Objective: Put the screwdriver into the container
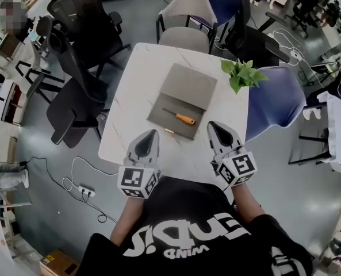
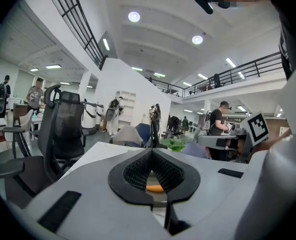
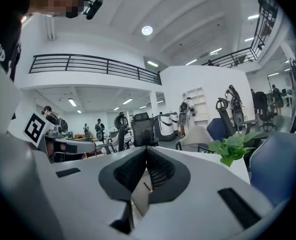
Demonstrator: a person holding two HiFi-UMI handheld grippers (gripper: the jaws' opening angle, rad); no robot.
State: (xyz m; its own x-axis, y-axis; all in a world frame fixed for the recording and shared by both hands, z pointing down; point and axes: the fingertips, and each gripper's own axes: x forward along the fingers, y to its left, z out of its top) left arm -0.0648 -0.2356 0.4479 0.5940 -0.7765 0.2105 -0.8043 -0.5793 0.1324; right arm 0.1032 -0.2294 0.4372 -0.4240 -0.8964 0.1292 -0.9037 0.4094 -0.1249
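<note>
A screwdriver (image 1: 180, 118) with an orange handle lies inside the flat grey container (image 1: 188, 84) at the middle of a white table (image 1: 126, 105), in the half nearest the person, its shaft pointing towards 10 o'clock. The left gripper (image 1: 153, 132) hovers at 7 o'clock from the container, near its edge, with its jaws closed tip to tip and nothing between them; its own view shows the orange handle (image 2: 155, 188) through the gap behind the tips. The right gripper (image 1: 212, 124) hangs at 5 o'clock from the container, jaws likewise closed and empty. A green plant (image 1: 242, 73) sits at 2 o'clock from the container, at the table's far right corner. Office chairs (image 1: 78, 68) ring the table.
</note>
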